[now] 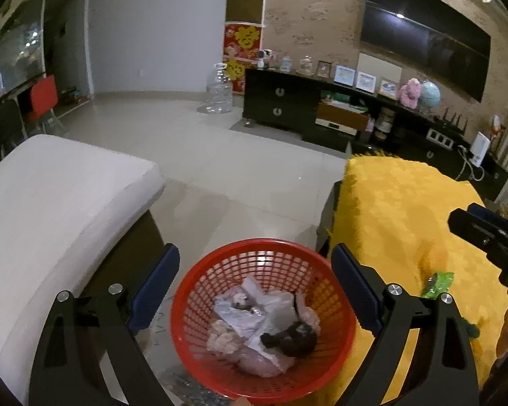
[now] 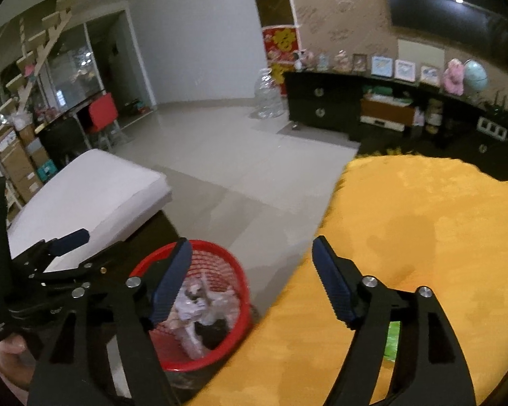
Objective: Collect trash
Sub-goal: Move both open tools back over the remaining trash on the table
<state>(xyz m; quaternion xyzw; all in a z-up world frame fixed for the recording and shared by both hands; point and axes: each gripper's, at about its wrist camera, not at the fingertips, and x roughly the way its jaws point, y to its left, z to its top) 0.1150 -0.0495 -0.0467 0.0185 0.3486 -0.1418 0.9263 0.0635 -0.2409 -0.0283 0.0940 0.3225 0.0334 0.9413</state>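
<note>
**Me:** Left wrist view shows the biggest things first: the yellow cloth (image 1: 399, 223) over the table on my right side, and the white cushion (image 1: 57, 203) on the other side. I stand in the gap between them, because the red basket (image 1: 220, 264) sits on the floor there, close to the table edge.

**Helper:** Why is the basket placed so?

**Me:** I think it is so that trash from the table needs only a short way to reach it. It already holds crumpled paper and plastic (image 1: 257, 321) and something dark; what exactly, I cannot tell.

**Helper:** And your grippers?

**Me:** My left gripper (image 1: 254, 291) is above the basket, fingers wide apart, nothing between them except the basket seen below. My right gripper (image 2: 250, 280) also has its fingers apart and holds nothing; in its own view one finger is over the basket rim (image 2: 240, 287) and the other over the yellow cloth.

**Helper:** Is trash left?

**Me:** Yes, one small green wrapper (image 1: 438, 284) lies on the yellow cloth, near the edge by the basket. In the right wrist view I see only a green piece (image 2: 393, 338) of it behind my finger. I judge it is the next thing to take, probably with the right gripper, which is nearer.
</note>
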